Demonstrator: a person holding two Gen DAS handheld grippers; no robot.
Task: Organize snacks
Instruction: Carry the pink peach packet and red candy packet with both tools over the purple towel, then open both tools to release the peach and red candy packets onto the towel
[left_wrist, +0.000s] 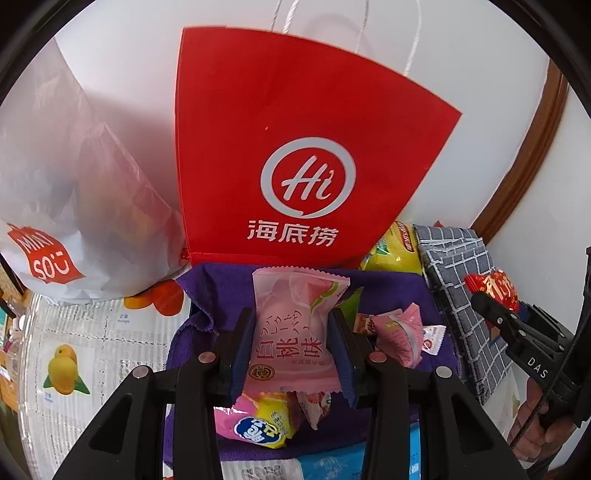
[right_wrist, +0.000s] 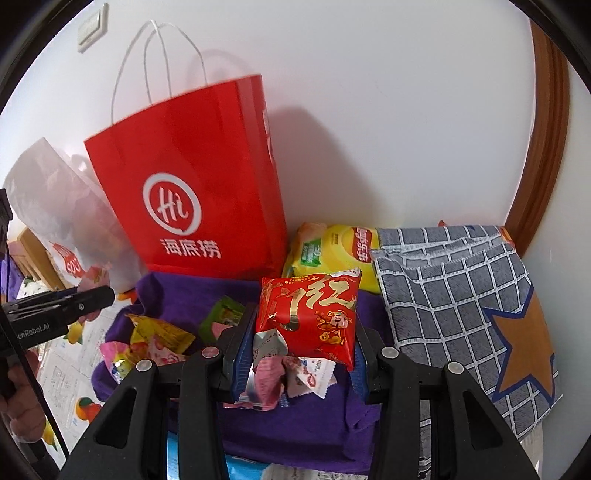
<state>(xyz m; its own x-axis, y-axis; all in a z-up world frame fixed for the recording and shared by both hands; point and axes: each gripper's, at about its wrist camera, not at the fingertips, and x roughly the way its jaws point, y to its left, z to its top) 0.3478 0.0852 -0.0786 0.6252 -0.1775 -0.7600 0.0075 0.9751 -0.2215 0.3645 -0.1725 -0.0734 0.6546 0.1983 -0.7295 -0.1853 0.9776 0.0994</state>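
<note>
Between the two fingers of our left gripper (left_wrist: 293, 339) sits a soft pink peach-flavour snack packet (left_wrist: 295, 332); the fingers press on both of its sides and hold it up above the purple cloth (left_wrist: 391, 280). Our right gripper (right_wrist: 301, 343) pinches a shiny red snack packet with gold writing (right_wrist: 308, 314) the same way, also lifted over the cloth. From the left camera we see that red packet out on the right side, stuck in the tip of the other tool. Under our tools, more small snacks lie loose on the purple cloth: a pink and yellow packet (left_wrist: 260, 421), a little pink packet (left_wrist: 400, 334) and a yellow wrapper (right_wrist: 162, 330). Behind the cloth stands a tall red paper bag with white string handles (left_wrist: 295, 147). Just beside it on the left is a white plastic bag (left_wrist: 66, 206). On the right lie a yellow chip bag (right_wrist: 332, 254) and a grey checked cloth with an orange star (right_wrist: 454, 295).
</note>
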